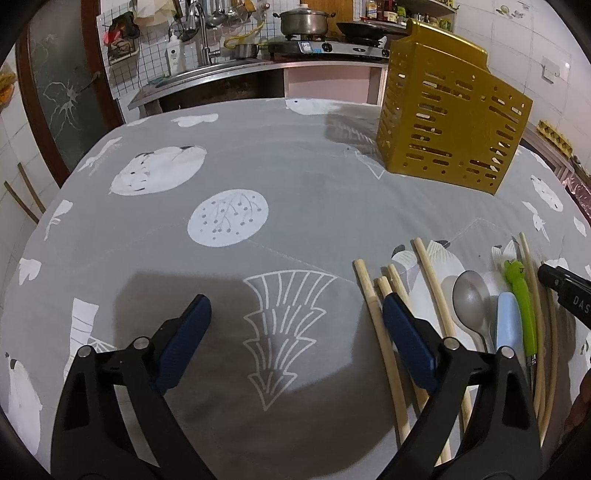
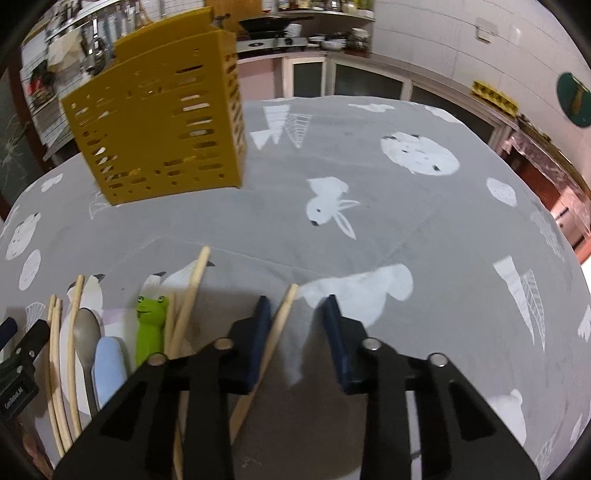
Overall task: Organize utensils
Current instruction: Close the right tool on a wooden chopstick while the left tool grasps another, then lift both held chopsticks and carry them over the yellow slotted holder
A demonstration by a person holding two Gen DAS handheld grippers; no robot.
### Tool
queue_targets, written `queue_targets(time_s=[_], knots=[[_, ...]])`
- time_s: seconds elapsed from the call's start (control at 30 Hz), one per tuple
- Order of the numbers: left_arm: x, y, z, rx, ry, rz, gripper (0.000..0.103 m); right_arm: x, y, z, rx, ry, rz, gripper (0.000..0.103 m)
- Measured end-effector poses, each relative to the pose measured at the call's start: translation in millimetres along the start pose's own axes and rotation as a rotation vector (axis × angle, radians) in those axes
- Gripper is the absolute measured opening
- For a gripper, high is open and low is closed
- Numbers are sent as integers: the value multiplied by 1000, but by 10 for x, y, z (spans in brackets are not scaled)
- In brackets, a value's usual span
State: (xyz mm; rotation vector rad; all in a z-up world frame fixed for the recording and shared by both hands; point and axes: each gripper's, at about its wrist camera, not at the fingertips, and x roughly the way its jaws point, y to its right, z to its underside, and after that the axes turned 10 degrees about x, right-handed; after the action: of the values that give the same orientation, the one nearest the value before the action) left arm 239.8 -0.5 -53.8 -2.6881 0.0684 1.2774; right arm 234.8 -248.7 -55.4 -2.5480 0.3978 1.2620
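A yellow slotted utensil holder stands upright at the far side of the table. Near the front lie several wooden chopsticks, a metal spoon, a pale blue handle and a green frog-headed utensil. My left gripper is open wide over bare cloth, its right finger above the leftmost chopsticks. My right gripper has one chopstick between its jaws, lying against the left pad, with a gap to the right pad.
A grey tablecloth with white prints covers the table. Behind the table runs a kitchen counter with a sink, a stove and a pot. The cloth to the left of the utensils and in front of the holder is bare.
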Motion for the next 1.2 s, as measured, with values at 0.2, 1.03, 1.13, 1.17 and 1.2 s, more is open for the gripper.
queue_targets(time_s=[0.2, 1.03, 1.13, 1.17, 1.2], knots=[[31, 35, -18, 13, -24, 18, 86, 21, 22, -61, -37, -16, -47, 14], [189, 106, -363, 18, -76, 151, 7, -2, 23, -181, 28, 14, -89, 5], [145, 90, -394, 9, -59, 169, 6, -85, 50, -227, 37, 32, -107, 5], [120, 82, -402, 8, -48, 171, 6, -115, 62, -244, 41, 40, -113, 5], [95, 82, -416, 9, -37, 171, 6, -154, 76, -268, 45, 51, -122, 5]])
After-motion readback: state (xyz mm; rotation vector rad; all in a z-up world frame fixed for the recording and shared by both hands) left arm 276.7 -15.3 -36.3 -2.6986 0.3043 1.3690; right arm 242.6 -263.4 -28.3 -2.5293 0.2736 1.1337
